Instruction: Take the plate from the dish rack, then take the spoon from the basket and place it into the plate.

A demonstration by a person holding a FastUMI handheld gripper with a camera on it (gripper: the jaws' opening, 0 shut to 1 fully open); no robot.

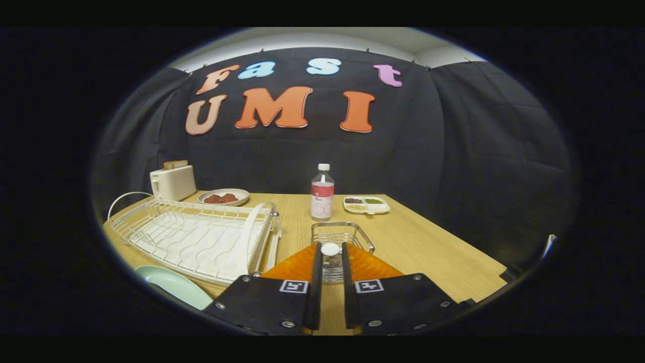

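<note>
**Two fingers being closed on the spoon handle**

Both fingers of the gripper (pixel 331 252) are being pressed against the upright spoon (pixel 330 250), its rounded end sticking up from the wire basket (pixel 342 233), so lifting is judged next. The pale green plate (pixel 174 285) is lying by the table's (pixel 433 252) near left edge, beside the empty dish rack (pixel 196 234). The wooden table is being backed by black cloth.

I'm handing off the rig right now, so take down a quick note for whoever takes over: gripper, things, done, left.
Gripper: jaws narrow around the spoon at its white end, at the basket; firm grip unclear.
Plate: out of the dish rack, lying on the table beside it.
Done: plate taken.
Left: lift spoon, place it in plate.
</note>
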